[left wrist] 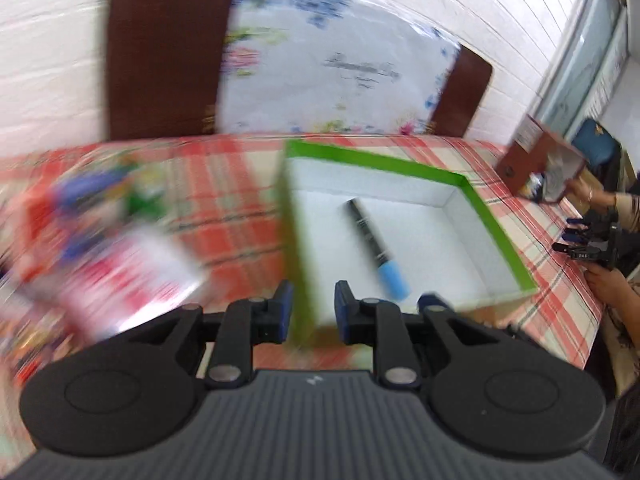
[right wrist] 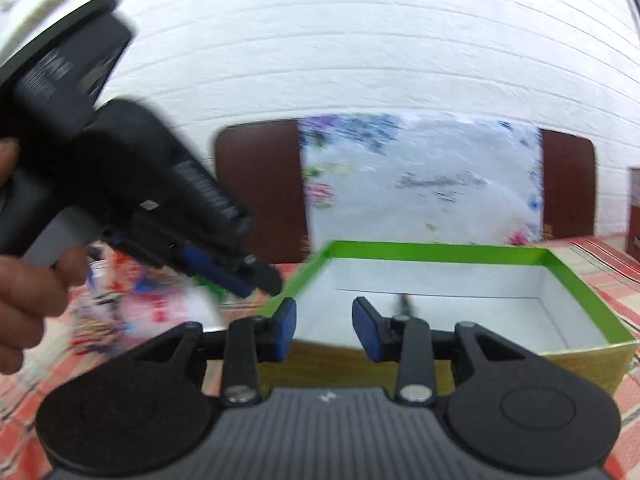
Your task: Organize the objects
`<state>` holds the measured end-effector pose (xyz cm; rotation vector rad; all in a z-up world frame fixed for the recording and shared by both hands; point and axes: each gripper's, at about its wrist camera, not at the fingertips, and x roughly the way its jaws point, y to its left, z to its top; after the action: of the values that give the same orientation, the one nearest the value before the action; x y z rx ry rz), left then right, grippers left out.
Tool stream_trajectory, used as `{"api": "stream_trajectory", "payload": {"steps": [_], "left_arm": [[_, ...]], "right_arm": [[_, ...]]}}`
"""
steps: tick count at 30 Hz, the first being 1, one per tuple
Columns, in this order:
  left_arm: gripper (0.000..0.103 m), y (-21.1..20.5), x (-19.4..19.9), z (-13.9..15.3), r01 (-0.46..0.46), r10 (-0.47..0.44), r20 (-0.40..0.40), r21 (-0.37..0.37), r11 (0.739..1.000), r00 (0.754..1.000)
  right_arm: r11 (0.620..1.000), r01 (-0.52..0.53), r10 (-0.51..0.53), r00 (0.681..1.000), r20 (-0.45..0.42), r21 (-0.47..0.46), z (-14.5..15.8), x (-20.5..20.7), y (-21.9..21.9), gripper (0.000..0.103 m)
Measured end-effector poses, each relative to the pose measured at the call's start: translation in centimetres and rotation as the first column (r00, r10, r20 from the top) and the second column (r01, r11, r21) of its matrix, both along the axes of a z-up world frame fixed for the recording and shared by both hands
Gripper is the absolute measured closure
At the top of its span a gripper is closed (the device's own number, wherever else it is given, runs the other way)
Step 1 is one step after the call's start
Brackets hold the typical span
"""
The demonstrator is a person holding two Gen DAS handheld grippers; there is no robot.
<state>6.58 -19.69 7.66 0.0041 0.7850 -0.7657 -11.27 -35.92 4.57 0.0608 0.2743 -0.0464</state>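
Note:
A shallow box with a green rim (left wrist: 380, 162) and a white inside lies on the plaid tablecloth (left wrist: 224, 200). In it lies a black marker with a light blue cap (left wrist: 376, 248). My left gripper (left wrist: 315, 306) hovers over the box's near left wall, its pads slightly apart and touching nothing. In the right wrist view it hangs in the air at the left (right wrist: 260, 276), beside the box's far left corner (right wrist: 440, 248). My right gripper (right wrist: 324, 322) is at the box's near wall, open and holding nothing. A sliver of the marker (right wrist: 406, 302) shows past its right finger.
A blurred heap of colourful packets (left wrist: 100, 232) (right wrist: 132, 304) lies left of the box. Behind the table is a brown chair back (left wrist: 160, 60) with a floral sheet. At the right edge a hand holds a brown carton (left wrist: 536, 160).

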Motion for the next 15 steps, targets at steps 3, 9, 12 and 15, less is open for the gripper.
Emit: {"api": "stream_trajectory", "payload": {"steps": [3,9,12,15], "left_arm": [[0.078,5.5,-0.8,-2.3,-0.106,0.106,0.0,0.041,0.994,0.994],[0.078,14.5,-0.7,-6.9,-0.323,0.326,-0.003,0.137,0.937,0.945],[0.076,17.0,-0.5,-6.8,-0.372,0.376,-0.021,0.101,0.923,0.926],[0.072,19.0,-0.4,-6.8,-0.402,0.405,-0.048,0.061,0.914,0.913]], "right_arm": [[0.994,-0.11,0.109,0.992,-0.056,-0.02,-0.3,0.6,3.4,0.07],[0.973,-0.222,0.229,0.959,-0.166,0.061,0.2,4.5,8.4,0.056],[0.965,-0.24,0.253,0.959,-0.13,0.104,1.9,9.2,8.8,0.04],[0.949,-0.282,0.299,0.947,-0.117,0.137,3.5,14.6,9.0,0.021]]}}
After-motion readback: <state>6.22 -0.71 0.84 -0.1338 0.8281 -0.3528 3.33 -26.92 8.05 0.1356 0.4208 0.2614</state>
